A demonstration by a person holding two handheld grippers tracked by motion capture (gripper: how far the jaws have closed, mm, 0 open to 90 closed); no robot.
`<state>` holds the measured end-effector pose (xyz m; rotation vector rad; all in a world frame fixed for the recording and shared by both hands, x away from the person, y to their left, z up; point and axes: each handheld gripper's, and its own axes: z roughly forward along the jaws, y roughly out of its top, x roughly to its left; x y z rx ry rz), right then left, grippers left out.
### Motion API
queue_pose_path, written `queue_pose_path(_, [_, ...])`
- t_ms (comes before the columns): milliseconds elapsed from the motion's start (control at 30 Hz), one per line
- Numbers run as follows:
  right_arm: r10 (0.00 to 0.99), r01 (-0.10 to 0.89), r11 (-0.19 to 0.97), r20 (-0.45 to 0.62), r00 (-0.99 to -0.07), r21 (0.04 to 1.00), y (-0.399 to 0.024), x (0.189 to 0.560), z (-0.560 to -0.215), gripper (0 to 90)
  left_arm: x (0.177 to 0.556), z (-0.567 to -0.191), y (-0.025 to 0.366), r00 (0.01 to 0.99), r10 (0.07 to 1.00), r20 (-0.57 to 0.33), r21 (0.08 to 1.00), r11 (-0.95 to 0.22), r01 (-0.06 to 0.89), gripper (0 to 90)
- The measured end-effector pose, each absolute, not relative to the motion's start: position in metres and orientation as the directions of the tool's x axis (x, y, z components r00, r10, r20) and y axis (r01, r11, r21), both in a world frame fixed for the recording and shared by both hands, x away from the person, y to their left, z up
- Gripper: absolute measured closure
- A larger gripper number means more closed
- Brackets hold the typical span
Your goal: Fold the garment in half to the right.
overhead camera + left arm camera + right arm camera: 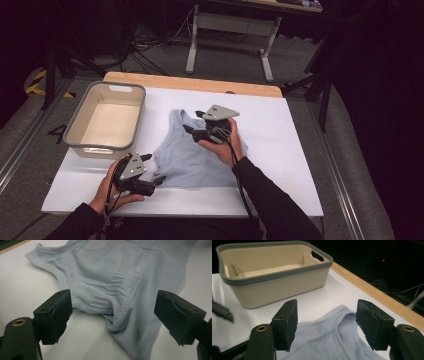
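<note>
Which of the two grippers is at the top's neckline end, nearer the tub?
The right gripper: it hovers over the light-blue top's shoulder straps, jaws apart, pointing toward the beige tub. The left gripper sits at the hem corner.

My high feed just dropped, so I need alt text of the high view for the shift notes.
A pale blue tank top lies flat on a white table, with a hand-held gripper at each end: the left hand-held gripper open at its lower left corner, the right hand-held gripper open over the neckline. An empty beige bin sits at the table's far left.
</note>
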<state>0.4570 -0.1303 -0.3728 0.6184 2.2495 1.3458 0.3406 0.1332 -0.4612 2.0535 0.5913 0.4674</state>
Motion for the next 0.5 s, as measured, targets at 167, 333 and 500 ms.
queue_pose_path(167, [0.568, 0.250, 0.447, -0.056, -0.821, 0.859, -0.104, 0.488, -0.377, 36.6, 0.343, -0.463, 0.132, 0.827, 0.558, 0.060, 0.845, -0.470, 0.256, 19.4])
queue_pose_path(333, [0.582, 0.343, 0.487, -0.006, -0.813, 0.803, -0.077, 0.523, -0.396, 39.1, 0.344, -0.463, 0.134, 0.839, 0.543, 0.037, 0.841, -0.470, 0.267, 20.0])
queue_pose_path(500, [0.599, 0.431, 0.559, 0.014, -0.801, 0.708, -0.054, 0.553, -0.426, 39.3, 0.344, -0.465, 0.133, 0.838, 0.543, 0.048, 0.832, -0.486, 0.267, 19.6])
